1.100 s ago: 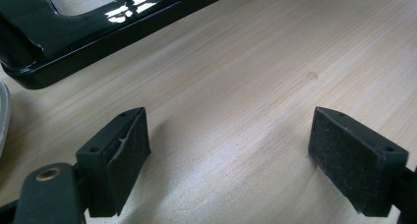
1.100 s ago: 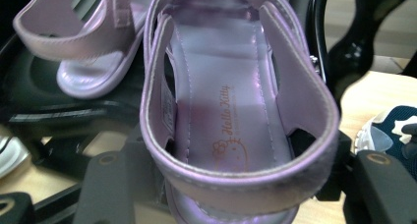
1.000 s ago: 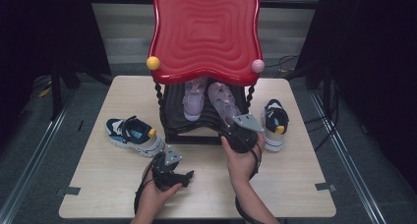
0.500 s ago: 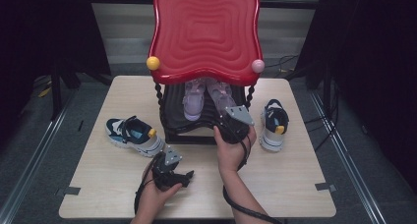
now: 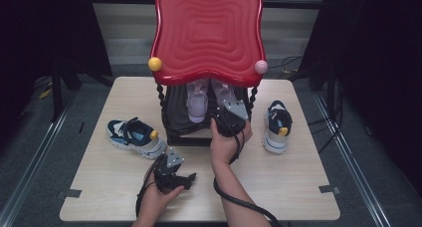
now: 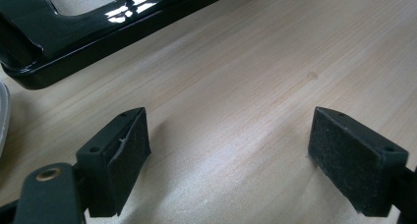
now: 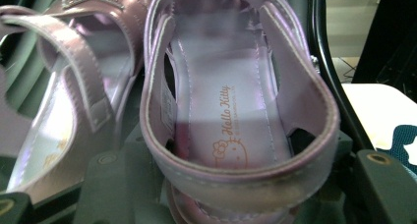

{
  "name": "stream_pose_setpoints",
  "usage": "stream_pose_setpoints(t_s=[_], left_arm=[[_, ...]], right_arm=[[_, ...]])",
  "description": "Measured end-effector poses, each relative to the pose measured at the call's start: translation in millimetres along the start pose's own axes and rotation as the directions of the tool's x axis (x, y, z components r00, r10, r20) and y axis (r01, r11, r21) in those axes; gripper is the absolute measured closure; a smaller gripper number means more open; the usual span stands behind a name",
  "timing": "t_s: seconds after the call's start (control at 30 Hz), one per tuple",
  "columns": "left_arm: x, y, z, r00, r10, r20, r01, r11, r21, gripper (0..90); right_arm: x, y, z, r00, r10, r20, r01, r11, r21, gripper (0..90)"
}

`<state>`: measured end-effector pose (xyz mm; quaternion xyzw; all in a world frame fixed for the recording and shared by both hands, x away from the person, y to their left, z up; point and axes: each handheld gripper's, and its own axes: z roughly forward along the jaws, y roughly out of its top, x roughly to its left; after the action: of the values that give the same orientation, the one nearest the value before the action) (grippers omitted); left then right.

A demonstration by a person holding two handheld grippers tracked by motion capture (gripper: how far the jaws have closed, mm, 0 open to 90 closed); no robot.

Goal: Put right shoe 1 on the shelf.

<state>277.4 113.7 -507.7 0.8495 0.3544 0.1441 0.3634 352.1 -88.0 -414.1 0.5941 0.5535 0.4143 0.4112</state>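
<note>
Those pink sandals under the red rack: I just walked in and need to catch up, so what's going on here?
A person works two handheld grippers at a table. The right gripper is at the rack's lower shelf, its jaws on either side of the heel of one pink sandal; a firm grip can't be confirmed. The other sandal sits beside it. The left gripper rests open on the table. Two navy-and-white sneakers flank the rack.

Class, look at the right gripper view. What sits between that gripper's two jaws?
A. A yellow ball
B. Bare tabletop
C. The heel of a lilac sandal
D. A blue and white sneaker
C: in the right gripper view the heel strap of the lilac sandal lies between the two jaws of the right gripper, its insole with a printed logo stretching away from the camera, on the rack's shelf.
</note>
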Motion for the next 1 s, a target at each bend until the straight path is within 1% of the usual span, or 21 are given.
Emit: stream_pose_setpoints(t_s=[0.03, 0.13, 0.23, 0.27, 0.3, 0.4, 0.47, 0.57, 0.7, 0.77, 0.83, 0.87, 0.9, 1.0], left_arm=[[-0.1, 0.0, 0.0, 1.0, -0.001, 0.001, 0.001, 1.0, 0.0, 15.4], [-0.1, -0.1, 0.0, 1.0, -0.001, 0.002, 0.001, 1.0, 0.0, 15.4], [-0.1, 0.0, 0.0, 1.0, -0.001, 0.001, 0.001, 1.0, 0.0, 15.4], [-0.1, 0.0, 0.0, 1.0, -0.001, 0.001, 0.001, 1.0, 0.0, 15.4], [-0.1, -0.1, 0.1, 1.0, -0.001, 0.001, 0.001, 1.0, 0.0, 15.4], [-0.1, 0.0, 0.0, 1.0, -0.001, 0.001, 0.001, 1.0, 0.0, 15.4], [-0.1, 0.0, 0.0, 1.0, -0.001, 0.001, 0.001, 1.0, 0.0, 15.4], [-0.1, 0.0, 0.0, 1.0, -0.001, 0.001, 0.001, 1.0, 0.0, 15.4], [-0.1, 0.0, 0.0, 1.0, -0.001, 0.001, 0.001, 1.0, 0.0, 15.4], [-0.1, 0.0, 0.0, 1.0, -0.001, 0.001, 0.001, 1.0, 0.0, 15.4], [-0.1, 0.0, 0.0, 1.0, -0.001, 0.001, 0.001, 1.0, 0.0, 15.4], [-0.1, 0.0, 0.0, 1.0, -0.001, 0.001, 0.001, 1.0, 0.0, 15.4], [-0.1, 0.0, 0.0, 1.0, -0.001, 0.001, 0.001, 1.0, 0.0, 15.4], [-0.1, 0.0, 0.0, 1.0, -0.001, 0.002, 0.001, 1.0, 0.0, 15.4]], right_arm=[[0.3, 0.6, 1.7, 1.0, 0.009, -0.001, -0.009, 1.0, 0.004, 37.2], [2.1, 1.3, 5.0, 0.9999, 0.012, 0.009, -0.012, 1.0, -0.001, 37.2], [4.1, 0.1, 6.8, 0.9999, 0.006, 0.01, -0.006, 1.0, 0.005, 37.1], [6.0, -3.7, 8.7, 0.9999, 0.002, 0.011, -0.002, 1.0, 0.009, 37.0], [6.5, -5.8, 8.9, 0.9999, 0.009, 0.008, -0.009, 1.0, 0.002, 37.0], [7.1, -7.3, 9.8, 0.9999, 0.004, 0.012, -0.004, 1.0, -0.002, 36.9], [7.0, -6.6, 9.9, 0.9999, 0.01, 0.007, -0.01, 1.0, 0.001, 36.8], [8.3, -6.8, 10.1, 0.9999, 0.011, 0.012, -0.011, 1.0, 0.008, 36.4], [8.2, -8.4, 10.9, 0.9996, 0.027, -0.005, -0.027, 1.0, 0.011, 35.4], [7.6, -8.2, 11.5, 0.9993, 0.034, -0.013, -0.034, 0.999, 0.022, 34.7], [7.7, -8.4, 11.4, 0.9987, 0.043, -0.027, -0.042, 0.999, 0.027, 33.5], [8.3, -8.6, 11.9, 0.9981, 0.045, -0.042, -0.043, 0.998, 0.039, 32.8], [9.2, -9.4, 12.3, 0.9975, 0.046, -0.053, -0.044, 0.998, 0.047, 31.8], [10.1, -10.9, 11.0, 0.9973, 0.025, -0.068, -0.021, 0.999, 0.05, 30.4]])
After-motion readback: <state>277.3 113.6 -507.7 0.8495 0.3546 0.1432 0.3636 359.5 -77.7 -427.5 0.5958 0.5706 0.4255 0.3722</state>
